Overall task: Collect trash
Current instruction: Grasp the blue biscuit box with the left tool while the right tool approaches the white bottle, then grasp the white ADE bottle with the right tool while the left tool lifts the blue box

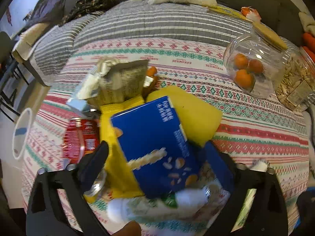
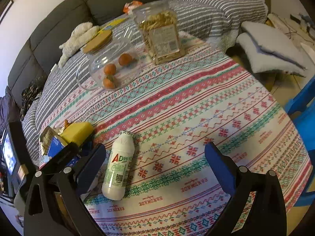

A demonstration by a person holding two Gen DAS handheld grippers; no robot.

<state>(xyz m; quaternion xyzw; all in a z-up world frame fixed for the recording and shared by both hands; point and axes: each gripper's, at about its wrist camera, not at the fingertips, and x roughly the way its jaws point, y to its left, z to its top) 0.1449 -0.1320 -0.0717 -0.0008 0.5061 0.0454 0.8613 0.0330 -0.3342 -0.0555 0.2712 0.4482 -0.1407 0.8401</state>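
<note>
1. Left tool (image 1: 157, 153) is hovering over the trash pile with its jaws standing wide; a blue snack box (image 1: 155, 143) is sitting between them, but whether the pads are pressing on it is unclear.
2. The blue box is lying tilted on top of a yellow bag (image 1: 185, 112). Behind them a torn beige wrapper (image 1: 122, 80) with silvery foil is sticking up, and a red can (image 1: 80, 137) is lying on its side just left of the pile.
3. A white bottle (image 1: 149, 204), blurred in the left wrist view, is lying at the near edge of the pile, below the box.
4. Right tool (image 2: 155, 161) is standing wide open and holding nothing, over the patterned tablecloth (image 2: 196, 108) covering the desk.
5. In the right wrist view the white bottle (image 2: 118, 167), with a green label, is lying on its side just inside the tool's left finger, not gripped.
6. Further back, well apart from the pile: a clear jar with oranges (image 1: 250, 66), cork lid on, is lying tipped over, and a clear container of seeds (image 2: 161, 33) is standing beside it.
7. A grey sofa (image 2: 69, 19) with a white plush toy (image 2: 78, 37) is running behind the desk.
</note>
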